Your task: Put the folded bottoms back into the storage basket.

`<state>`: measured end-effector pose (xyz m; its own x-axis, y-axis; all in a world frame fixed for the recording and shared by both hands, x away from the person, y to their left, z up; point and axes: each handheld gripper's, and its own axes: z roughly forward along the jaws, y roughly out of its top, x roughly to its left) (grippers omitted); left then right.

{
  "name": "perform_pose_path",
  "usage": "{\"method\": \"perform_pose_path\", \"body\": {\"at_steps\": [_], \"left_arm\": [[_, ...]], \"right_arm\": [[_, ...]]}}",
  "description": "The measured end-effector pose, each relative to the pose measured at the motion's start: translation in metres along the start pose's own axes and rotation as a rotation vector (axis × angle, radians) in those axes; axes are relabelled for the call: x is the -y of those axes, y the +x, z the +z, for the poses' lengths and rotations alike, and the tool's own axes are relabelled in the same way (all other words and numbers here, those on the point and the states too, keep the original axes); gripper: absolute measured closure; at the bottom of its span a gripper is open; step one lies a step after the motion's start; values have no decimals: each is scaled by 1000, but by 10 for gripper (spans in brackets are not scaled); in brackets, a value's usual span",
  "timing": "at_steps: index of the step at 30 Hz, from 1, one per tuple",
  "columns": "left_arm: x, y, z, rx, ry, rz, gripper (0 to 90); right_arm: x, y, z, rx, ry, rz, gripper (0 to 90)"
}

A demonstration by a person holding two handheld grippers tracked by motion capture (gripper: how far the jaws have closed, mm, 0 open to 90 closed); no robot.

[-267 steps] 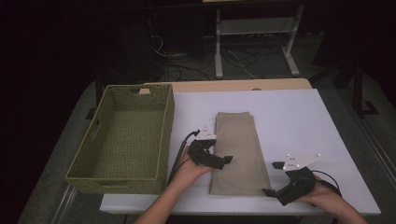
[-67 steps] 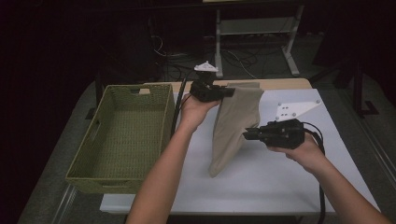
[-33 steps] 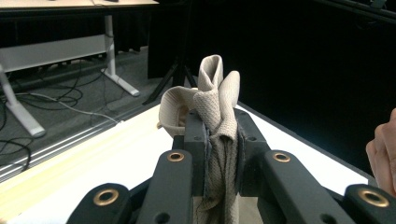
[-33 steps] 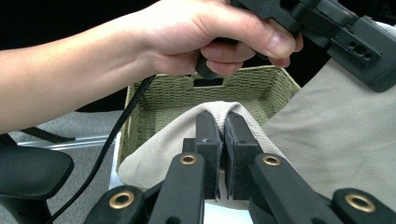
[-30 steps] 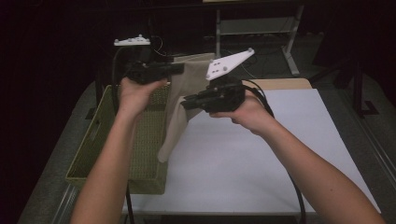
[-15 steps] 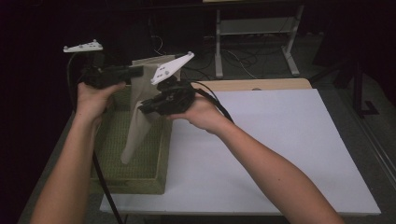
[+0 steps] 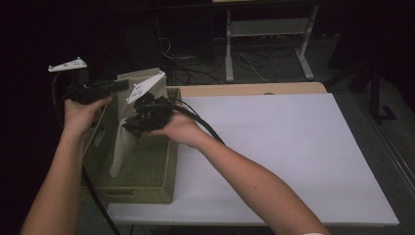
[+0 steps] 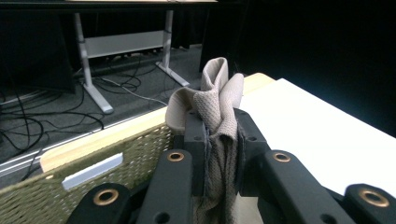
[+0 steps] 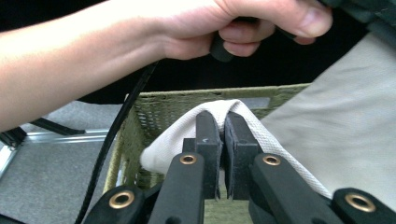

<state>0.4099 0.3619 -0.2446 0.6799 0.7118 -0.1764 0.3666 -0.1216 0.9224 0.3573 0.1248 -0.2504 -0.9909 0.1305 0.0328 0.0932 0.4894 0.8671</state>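
Pinching a beige cloth between pressed-together jaws, the right gripper and left gripper hold it hanging into the green woven basket. No writing is legible. The white table lies beyond, then dark floor with cables.

The beige cloth hangs folded and lengthwise (woven, slightly creased), its top edge bunched; its lower end dangles inside the green wicker basket at the table's left edge.
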Motion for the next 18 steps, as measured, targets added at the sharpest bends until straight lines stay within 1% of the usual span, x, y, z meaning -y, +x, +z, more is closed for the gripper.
{"method": "perform_pose_path", "body": {"at_steps": [5, 9, 13, 18], "left_arm": [[17, 12, 5, -23, 3, -16, 778], [29, 20, 9, -36, 8, -42, 778], [40, 23, 12, -57, 40, -56, 778], [57, 26, 19, -51, 60, -77, 777]], "right_arm": [[10, 1, 24, 0, 34, 9, 843], [19, 0, 38, -2, 42, 29, 843], [27, 0, 46, -8, 47, 45, 843], [41, -1, 54, -11, 63, 67, 843]]}}
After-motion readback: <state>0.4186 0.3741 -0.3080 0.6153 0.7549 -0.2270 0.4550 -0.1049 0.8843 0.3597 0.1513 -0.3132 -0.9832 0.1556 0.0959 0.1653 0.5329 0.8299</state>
